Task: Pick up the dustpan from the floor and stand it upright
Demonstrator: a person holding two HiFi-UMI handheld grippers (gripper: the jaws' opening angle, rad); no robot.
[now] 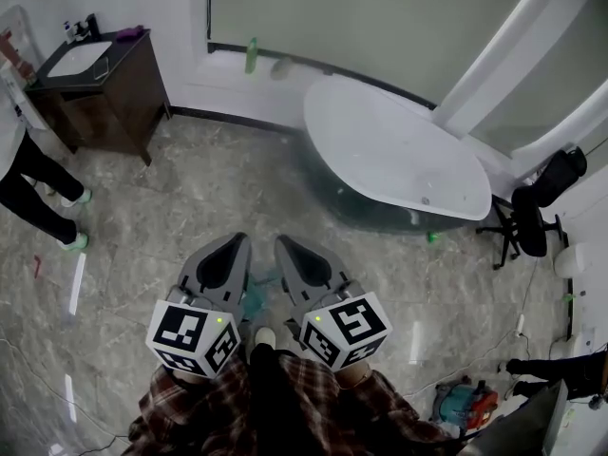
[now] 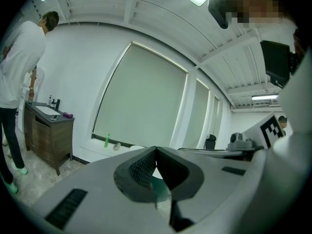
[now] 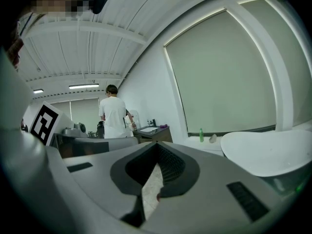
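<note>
While the left gripper point(image 1: 237, 239) and right gripper point(image 1: 282, 241) hang shut and empty, one dustpan point(image 1: 255, 299) lies below.
The two grippers, jaws pressed together on nothing, sit side by side near the one white tub point(image 1: 399, 150). The teal dustpan peeks out on the floor point(image 1: 190, 207) between them, mostly hidden. One person point(image 1: 38, 183) stands well left of the tub.

Your head camera looks steeply down over the left gripper point(image 1: 236, 243) and right gripper point(image 1: 285, 245) onto the floor point(image 1: 190, 198). Each gripper camera sits close behind its jaws, facing nearly level; all views share the vanity point(image 1: 104, 103) and green bottle point(image 1: 251, 55).
</note>
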